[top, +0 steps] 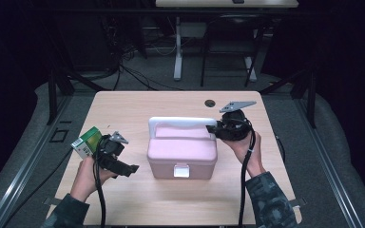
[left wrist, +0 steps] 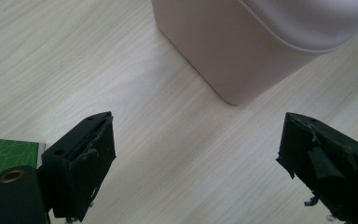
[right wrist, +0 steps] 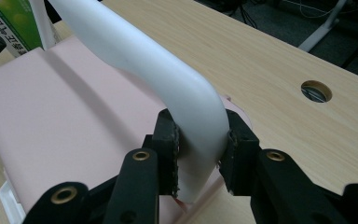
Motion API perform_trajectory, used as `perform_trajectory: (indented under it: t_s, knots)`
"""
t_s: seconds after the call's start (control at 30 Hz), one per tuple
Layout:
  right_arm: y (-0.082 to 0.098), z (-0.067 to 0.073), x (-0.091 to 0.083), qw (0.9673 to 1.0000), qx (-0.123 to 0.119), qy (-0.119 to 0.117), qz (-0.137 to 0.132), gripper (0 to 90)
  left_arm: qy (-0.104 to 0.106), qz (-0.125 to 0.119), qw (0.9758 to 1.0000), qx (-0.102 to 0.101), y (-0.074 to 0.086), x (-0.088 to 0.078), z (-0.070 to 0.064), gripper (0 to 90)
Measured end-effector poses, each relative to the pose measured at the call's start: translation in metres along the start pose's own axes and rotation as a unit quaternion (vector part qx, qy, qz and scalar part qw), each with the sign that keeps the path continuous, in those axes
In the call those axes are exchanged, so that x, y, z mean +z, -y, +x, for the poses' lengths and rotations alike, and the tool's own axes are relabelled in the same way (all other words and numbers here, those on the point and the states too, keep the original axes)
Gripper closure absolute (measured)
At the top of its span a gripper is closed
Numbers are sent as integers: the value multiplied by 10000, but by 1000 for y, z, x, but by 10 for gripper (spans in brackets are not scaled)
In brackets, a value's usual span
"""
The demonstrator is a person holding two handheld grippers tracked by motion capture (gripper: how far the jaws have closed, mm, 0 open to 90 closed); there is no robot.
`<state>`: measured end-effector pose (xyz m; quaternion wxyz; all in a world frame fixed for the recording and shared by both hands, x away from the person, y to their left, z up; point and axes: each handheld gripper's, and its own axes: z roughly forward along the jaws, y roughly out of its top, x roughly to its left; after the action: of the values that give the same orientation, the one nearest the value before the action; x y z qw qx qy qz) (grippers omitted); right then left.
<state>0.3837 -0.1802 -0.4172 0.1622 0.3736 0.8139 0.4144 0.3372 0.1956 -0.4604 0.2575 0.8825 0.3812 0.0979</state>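
The left gripper (top: 134, 168) hovers with jaws spread empty near the table's (top: 138, 102) left edge, beside a green carton (top: 86, 141). The right gripper (right wrist: 200, 156) pinches the pink box's (top: 182, 152) white handle (right wrist: 168, 79).

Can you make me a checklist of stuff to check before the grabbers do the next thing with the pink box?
1. Right gripper clamped on the white handle: ok, both pads press on the handle's end.
2. Left gripper free to grab: ok, its jaws stand wide apart with only bare table between them.
3. Pink box flat on the table: ok, it looks level in the high view.
4. Front latch undone: cannot tell, it is too small to read.
5. Green carton out of the way: ok, it sits left of the left gripper, apart from the box.
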Motion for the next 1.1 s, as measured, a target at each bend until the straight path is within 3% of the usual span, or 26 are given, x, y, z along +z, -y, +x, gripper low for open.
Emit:
perform_trajectory:
  t_s: [0.87,1.1]
  knots:
    - [-5,-3,-4,9994,223,-125,-239,696,135,-342,9993,-39,-4,-2,-5,110]
    - [-11,-3,-10,9993,225,-87,-297,695,255,-470,9986,-12,-10,-3,-13,120]
